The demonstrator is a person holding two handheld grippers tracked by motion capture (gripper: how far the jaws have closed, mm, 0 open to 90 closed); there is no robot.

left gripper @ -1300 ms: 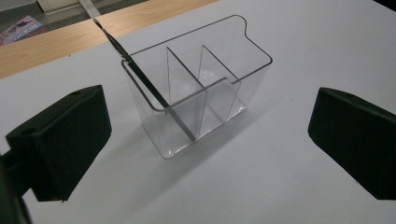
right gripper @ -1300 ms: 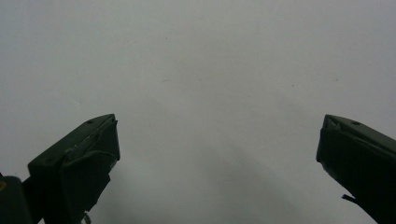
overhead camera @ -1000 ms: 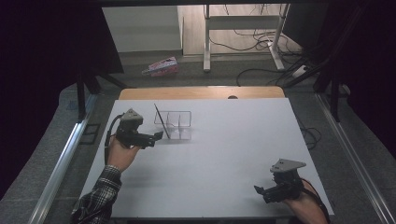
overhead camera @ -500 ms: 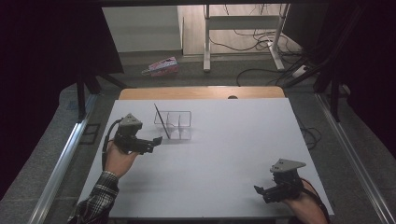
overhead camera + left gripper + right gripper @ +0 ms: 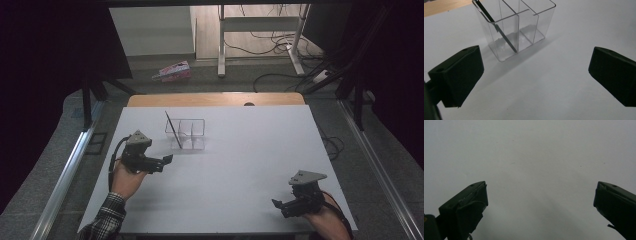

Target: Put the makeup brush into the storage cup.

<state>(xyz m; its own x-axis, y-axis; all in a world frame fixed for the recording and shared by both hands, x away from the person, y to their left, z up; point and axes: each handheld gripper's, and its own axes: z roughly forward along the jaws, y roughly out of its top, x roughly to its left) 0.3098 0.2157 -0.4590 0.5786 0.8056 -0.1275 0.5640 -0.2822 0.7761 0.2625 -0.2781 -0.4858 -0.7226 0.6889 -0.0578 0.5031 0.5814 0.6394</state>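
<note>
On the white worktop [image 5: 240, 165], the left claw [image 5: 534, 72] gapes empty near the clear plastic three-compartment box [image 5: 516, 27] holding a leaning thin dark stick [image 5: 499, 30], seemingly ready to grasp; the right claw [image 5: 540, 210] rests wide, empty, near-right.

Left gripper [image 5: 167, 159], right gripper [image 5: 276, 204]: jaws apart.

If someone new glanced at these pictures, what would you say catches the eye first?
Probably the clear three-compartment organizer at the far left of the white table, with a thin dark stick leaning out of its end compartment. Next, the two black grippers: the left gripper open just short of the organizer, the right gripper open near the front right corner.
</note>
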